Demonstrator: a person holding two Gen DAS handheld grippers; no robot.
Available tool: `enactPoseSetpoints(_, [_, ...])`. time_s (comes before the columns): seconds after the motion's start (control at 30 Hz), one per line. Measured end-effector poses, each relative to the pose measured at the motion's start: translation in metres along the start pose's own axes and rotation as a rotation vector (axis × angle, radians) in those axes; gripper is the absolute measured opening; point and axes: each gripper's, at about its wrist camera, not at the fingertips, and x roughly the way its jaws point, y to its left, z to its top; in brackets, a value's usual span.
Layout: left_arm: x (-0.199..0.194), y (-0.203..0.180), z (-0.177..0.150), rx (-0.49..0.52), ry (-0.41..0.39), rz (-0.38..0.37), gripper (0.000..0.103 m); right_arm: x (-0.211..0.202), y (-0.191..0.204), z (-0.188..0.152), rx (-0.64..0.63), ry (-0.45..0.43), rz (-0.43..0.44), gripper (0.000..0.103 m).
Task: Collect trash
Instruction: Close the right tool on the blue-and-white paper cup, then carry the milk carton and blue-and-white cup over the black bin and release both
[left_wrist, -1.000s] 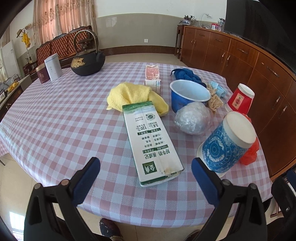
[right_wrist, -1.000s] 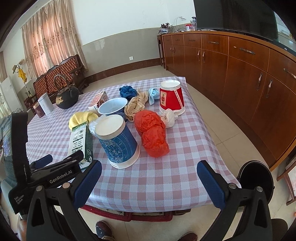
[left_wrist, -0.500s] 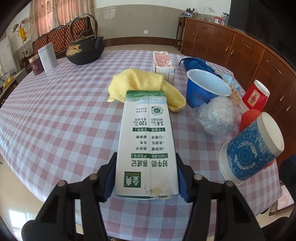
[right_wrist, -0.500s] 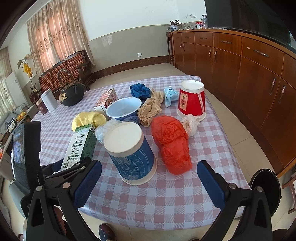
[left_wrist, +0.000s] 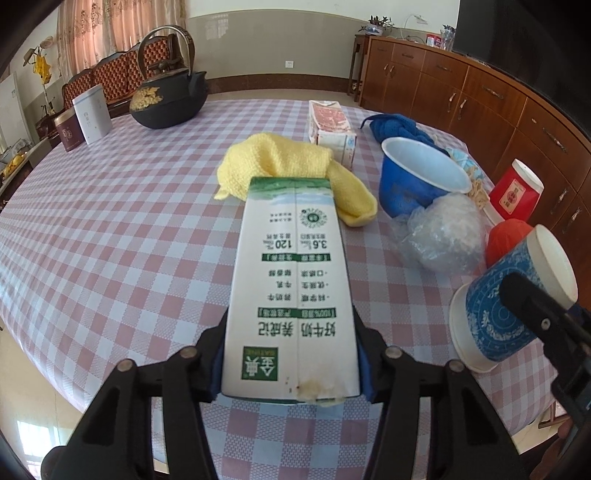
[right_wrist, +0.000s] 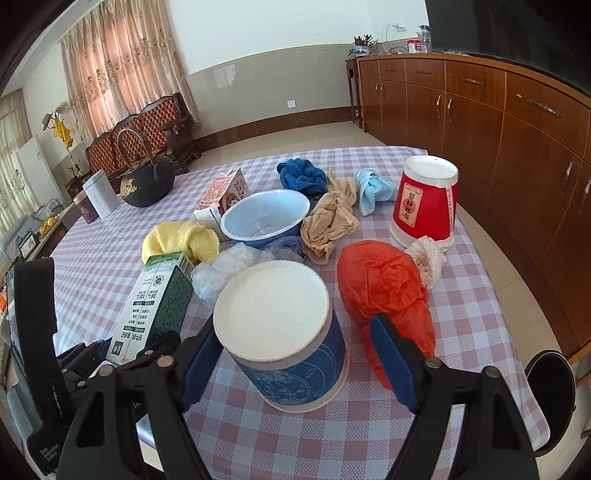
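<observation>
Our left tool (left_wrist: 291, 354) clamps the carton (left_wrist: 291, 295); right tool (right_wrist: 295, 354), apart, straddles the cup (right_wrist: 284, 328); squeezing may crush it.

White-and-green rectangular milk carton (left_wrist: 291, 291) lies flat near the table edge, printed face up, brown stain at its near end, far end just beside a yellow cloth. Inverted blue-patterned paper cup (right_wrist: 284, 336) stands rim-down, white base up. Crumpled orange plastic bag (right_wrist: 384, 288) just beside it. Clear crumpled plastic wrap (left_wrist: 443, 236) behind the cup. Inverted red paper cup (right_wrist: 424, 201) farther back, touching a pale crumpled bag (right_wrist: 428, 258).
</observation>
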Motion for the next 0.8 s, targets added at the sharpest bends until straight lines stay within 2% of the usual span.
enactPoseSetpoints(0.07, [0.0, 0.0, 0.0, 0.002, 0.001, -0.001, 0.056, 0.005, 0.002, -0.002, -0.004, 0.016, 0.01, 0.065])
enactPoseSetpoints(0.3, [-0.012, 0.005, -0.003, -0.02, -0.027, -0.03, 0.055, -0.012, 0.0, -0.003, 0.001, -0.04, 0.037, 0.062])
enactPoseSetpoints(0.57, [-0.051, 0.002, -0.006, -0.014, -0.086, -0.06, 0.055, -0.057, -0.005, 0.0, 0.013, -0.111, 0.063, 0.062])
enactPoseSetpoints(0.8, [-0.085, -0.026, -0.009, 0.035, -0.114, -0.134, 0.055, -0.1, -0.033, -0.009, 0.051, -0.161, 0.027, 0.061])
